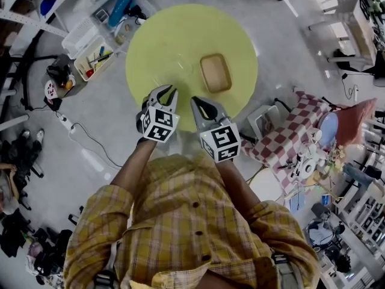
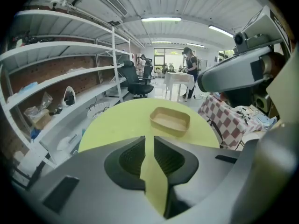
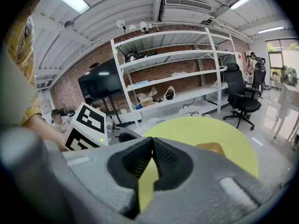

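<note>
A round yellow-green table (image 1: 162, 47) carries a shallow tan tray (image 1: 215, 73) right of its middle. Both grippers hover over the table's near edge and hold nothing. My left gripper (image 1: 168, 91) is open by a narrow gap, and the left gripper view shows table between its tips (image 2: 148, 138), with the tray (image 2: 170, 120) ahead and slightly right. My right gripper (image 1: 195, 101) is shut, its tips meeting (image 3: 152, 139). Only a corner of the tray (image 3: 211, 147) shows past its jaw. The left gripper's marker cube (image 3: 86, 127) sits close at its left.
White bins with small tools (image 1: 90, 41) stand on shelving left of the table. A red-checked cloth (image 1: 295, 131) covers a stand at the right, with cluttered gear beyond. A cable runs over the floor (image 1: 78, 131). An office chair (image 3: 243, 99) and a distant standing person (image 2: 190, 73) are beyond the table.
</note>
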`<act>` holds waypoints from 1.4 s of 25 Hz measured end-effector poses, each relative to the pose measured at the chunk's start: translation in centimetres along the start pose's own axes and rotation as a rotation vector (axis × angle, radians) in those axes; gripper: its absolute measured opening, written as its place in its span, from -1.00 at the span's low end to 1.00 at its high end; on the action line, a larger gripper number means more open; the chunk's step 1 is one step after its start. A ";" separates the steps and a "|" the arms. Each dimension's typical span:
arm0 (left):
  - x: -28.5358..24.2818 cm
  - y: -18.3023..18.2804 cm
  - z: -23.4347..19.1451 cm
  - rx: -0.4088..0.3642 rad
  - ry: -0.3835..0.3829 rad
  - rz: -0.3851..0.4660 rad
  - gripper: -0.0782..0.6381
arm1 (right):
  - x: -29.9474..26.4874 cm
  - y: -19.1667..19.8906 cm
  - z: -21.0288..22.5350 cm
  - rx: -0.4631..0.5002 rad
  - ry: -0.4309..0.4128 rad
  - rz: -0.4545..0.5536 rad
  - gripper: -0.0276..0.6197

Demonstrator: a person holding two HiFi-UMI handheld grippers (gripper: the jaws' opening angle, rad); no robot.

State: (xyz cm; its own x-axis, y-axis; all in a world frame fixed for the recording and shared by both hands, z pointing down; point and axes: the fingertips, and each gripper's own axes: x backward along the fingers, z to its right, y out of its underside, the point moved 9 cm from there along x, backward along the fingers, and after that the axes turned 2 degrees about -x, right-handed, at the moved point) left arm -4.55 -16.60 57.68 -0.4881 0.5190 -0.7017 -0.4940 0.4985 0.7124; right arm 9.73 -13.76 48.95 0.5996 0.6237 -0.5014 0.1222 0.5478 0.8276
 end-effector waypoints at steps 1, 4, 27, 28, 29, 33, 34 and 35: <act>-0.3 0.2 0.0 -0.006 0.002 -0.008 -0.67 | 0.0 0.0 0.0 0.001 -0.002 0.001 -0.92; -1.1 0.7 -0.1 -0.026 0.007 -0.033 -0.67 | -0.1 0.1 -0.2 0.000 -0.006 0.002 -0.92; -7.4 3.7 0.4 -0.106 0.042 -0.211 -0.67 | -0.1 2.1 1.2 0.054 0.014 0.060 -0.92; -7.6 3.8 0.4 -0.106 0.046 -0.216 -0.67 | -0.2 2.1 1.3 0.057 0.013 0.063 -0.92; -7.9 3.9 0.3 -0.106 0.050 -0.220 -0.67 | -0.3 2.2 1.3 0.060 0.012 0.064 -0.92; -8.8 4.4 0.1 -0.114 0.060 -0.241 -0.67 | -0.3 2.2 1.5 0.070 0.019 0.059 -0.92; -9.1 4.6 0.0 -0.114 0.063 -0.247 -0.67 | -0.4 2.1 1.5 0.070 0.022 0.055 -0.92; -9.3 4.7 0.0 -0.113 0.068 -0.252 -0.67 | -0.4 2.0 1.4 0.070 0.023 0.052 -0.92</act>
State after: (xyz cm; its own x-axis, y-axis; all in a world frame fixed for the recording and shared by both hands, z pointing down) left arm -2.36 -19.09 67.53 -0.3846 0.3387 -0.8587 -0.6812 0.5236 0.5117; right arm 10.87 -13.75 51.13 0.5884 0.6633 -0.4624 0.1467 0.4748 0.8678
